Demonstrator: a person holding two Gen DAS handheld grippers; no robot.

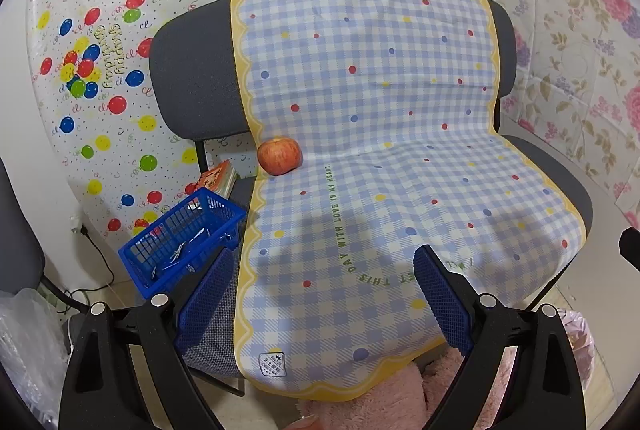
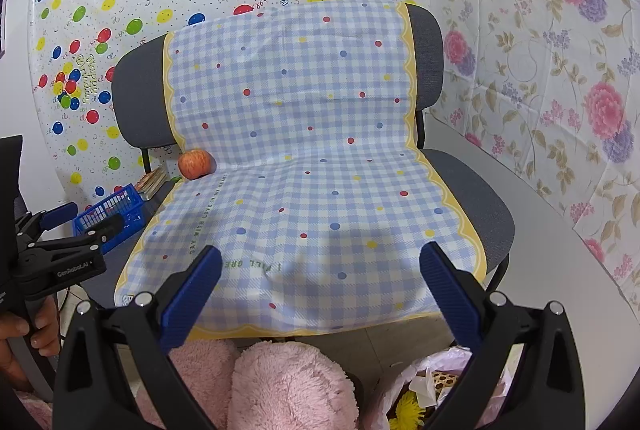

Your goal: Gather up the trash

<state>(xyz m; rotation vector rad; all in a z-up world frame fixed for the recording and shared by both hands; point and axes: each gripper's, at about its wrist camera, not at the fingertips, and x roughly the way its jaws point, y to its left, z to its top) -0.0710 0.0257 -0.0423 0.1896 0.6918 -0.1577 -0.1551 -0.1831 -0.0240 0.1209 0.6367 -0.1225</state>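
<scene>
Both my claws hang w/ fingers spread wide and nothing between them. My left gripper (image 1: 322, 294) sits over the front-left part of the chair seat, its blue pads (image 1: 442, 304) framing the checked cloth (image 1: 368, 101). My right gripper (image 2: 320, 290) is over the front edge of the same cloth, pads apart, holding nothing.

The cloth is blue-and-white gingham w/ coloured dots and a yellow scalloped border, draped down the backrest and across the seat of a grey chair (image 1: 188, 77). A red apple (image 1: 279, 155) rests on the cloth at the back-left corner of the seat, just beside the crease where seat meets backrest. It's the only loose item on the seat; well apart from both claws.

Left of the chair, on the floor, a blue plastic basket (image 1: 182, 242) holds some small bits I can't make out. Behind it a stack of books (image 1: 218, 177) sits near the chair leg.

Bottom right in my right view, a thin plastic trash bag (image 2: 432, 386) lies open on the floor w/ yellow flowers and scraps inside. Pink fuzzy slippers (image 2: 288, 382) show below the seat edge. Balloon-print sheet (image 1: 120, 9) behind, floral sheet (image 2: 560, 49) on the right
</scene>
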